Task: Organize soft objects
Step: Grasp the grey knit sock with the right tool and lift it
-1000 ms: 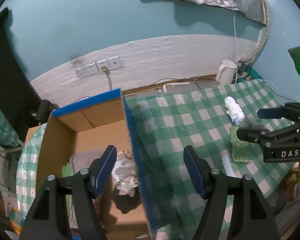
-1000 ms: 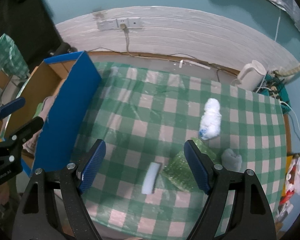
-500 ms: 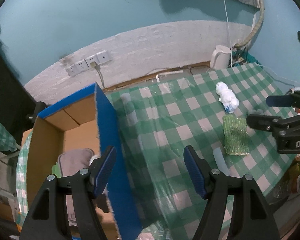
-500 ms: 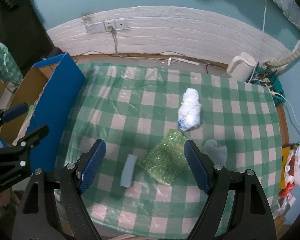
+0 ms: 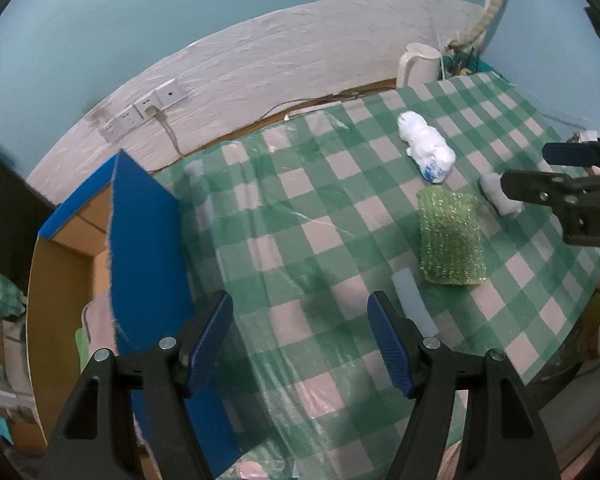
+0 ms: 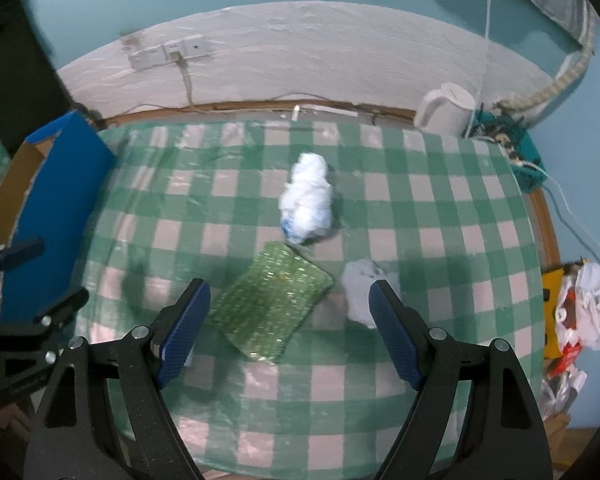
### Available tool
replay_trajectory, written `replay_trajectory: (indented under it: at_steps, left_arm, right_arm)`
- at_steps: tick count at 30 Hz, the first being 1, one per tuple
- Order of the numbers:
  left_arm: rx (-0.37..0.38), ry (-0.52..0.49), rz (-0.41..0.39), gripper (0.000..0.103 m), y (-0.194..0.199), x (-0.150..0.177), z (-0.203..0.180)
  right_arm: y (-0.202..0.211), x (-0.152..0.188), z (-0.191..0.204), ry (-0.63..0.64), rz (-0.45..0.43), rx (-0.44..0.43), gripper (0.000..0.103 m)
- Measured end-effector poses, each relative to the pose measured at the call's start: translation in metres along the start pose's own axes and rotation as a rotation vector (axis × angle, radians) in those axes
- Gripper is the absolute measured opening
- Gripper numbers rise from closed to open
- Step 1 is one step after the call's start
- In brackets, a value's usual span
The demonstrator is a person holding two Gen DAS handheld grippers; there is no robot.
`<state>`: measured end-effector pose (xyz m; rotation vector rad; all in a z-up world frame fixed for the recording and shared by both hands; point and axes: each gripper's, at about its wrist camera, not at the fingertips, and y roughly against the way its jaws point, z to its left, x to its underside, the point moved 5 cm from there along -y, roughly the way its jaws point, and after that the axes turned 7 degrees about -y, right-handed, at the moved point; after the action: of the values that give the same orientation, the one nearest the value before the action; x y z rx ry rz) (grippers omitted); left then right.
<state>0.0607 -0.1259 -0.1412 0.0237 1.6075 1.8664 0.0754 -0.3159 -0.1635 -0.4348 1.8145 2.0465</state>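
Observation:
On the green checked tablecloth (image 6: 440, 208) lie a green glittery sponge pad (image 6: 272, 306) (image 5: 448, 236), a white crumpled bundle (image 6: 308, 200) (image 5: 426, 148), a small grey-white cloth (image 6: 362, 290) (image 5: 500, 198) and a pale foam strip (image 5: 414, 300). My right gripper (image 6: 290, 330) is open and empty, just above the pad's near edge. My left gripper (image 5: 300, 342) is open and empty above the cloth, right of the blue cardboard box (image 5: 148, 236), which holds soft items.
A white kettle (image 6: 444, 110) and cables stand at the table's back right. Wall sockets (image 6: 168, 52) are on the white wall. Plastic bags (image 6: 584, 308) hang off the right edge. The box also shows at the left of the right wrist view (image 6: 60, 176).
My left gripper has moved right, from over the box to over the tablecloth. My right gripper has moved right and closer to the green pad. Both stayed open.

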Motion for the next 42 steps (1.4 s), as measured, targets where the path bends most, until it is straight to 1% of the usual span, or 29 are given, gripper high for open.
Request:
replay_trajectory:
  at_steps: [3, 6, 12, 15, 18, 27, 33, 36, 37, 38, 39, 40, 42]
  left_arm:
    - [-0.003, -0.013, 0.011, 0.071, -0.006, -0.003, -0.009]
    - [0.008, -0.002, 0.026, 0.071, -0.013, -0.006, -0.013]
    - [0.053, 0.054, 0.087, 0.071, -0.035, -0.007, -0.015]
    - [0.068, 0.075, 0.111, 0.071, -0.043, -0.006, -0.016]
    - [0.075, 0.086, 0.12, 0.071, -0.051, -0.006, -0.016]
    - [0.049, 0.066, 0.143, 0.071, -0.074, -0.012, -0.016]
    - [0.063, 0.064, 0.164, 0.071, -0.081, -0.012, -0.014]
    - [0.071, 0.063, 0.167, 0.071, -0.082, -0.011, -0.013]
    - [0.078, 0.065, 0.169, 0.071, -0.082, -0.011, -0.013]
    - [0.081, 0.065, 0.171, 0.071, -0.082, -0.011, -0.014]
    - [0.084, 0.064, 0.172, 0.071, -0.082, -0.012, -0.015]
    - [0.087, 0.063, 0.172, 0.071, -0.083, -0.012, -0.016]
    - [0.092, 0.061, 0.173, 0.071, -0.081, -0.012, -0.021]
  right_arm:
    - [-0.009, 0.003, -0.013, -0.021, 0.013, 0.016, 0.081]
    - [-0.018, 0.007, -0.027, -0.043, 0.03, 0.032, 0.081]
    - [-0.035, 0.01, -0.049, -0.06, 0.05, 0.069, 0.081]
    - [-0.047, 0.01, -0.057, -0.067, 0.063, 0.07, 0.081]
    - [-0.055, 0.007, -0.061, -0.067, 0.064, 0.069, 0.081]
    - [-0.08, 0.003, -0.065, -0.032, 0.096, 0.084, 0.081]
    - [-0.098, 0.007, -0.065, 0.007, 0.123, 0.131, 0.081]
    - [-0.103, 0.01, -0.066, 0.001, 0.138, 0.13, 0.081]
    - [-0.104, 0.011, -0.066, -0.004, 0.144, 0.123, 0.08]
    - [-0.104, 0.012, -0.066, -0.009, 0.143, 0.114, 0.074]
    - [-0.103, 0.012, -0.065, -0.015, 0.142, 0.101, 0.065]
    - [-0.103, 0.013, -0.064, -0.022, 0.146, 0.082, 0.061]
    - [-0.102, 0.014, -0.062, -0.026, 0.155, 0.073, 0.043]
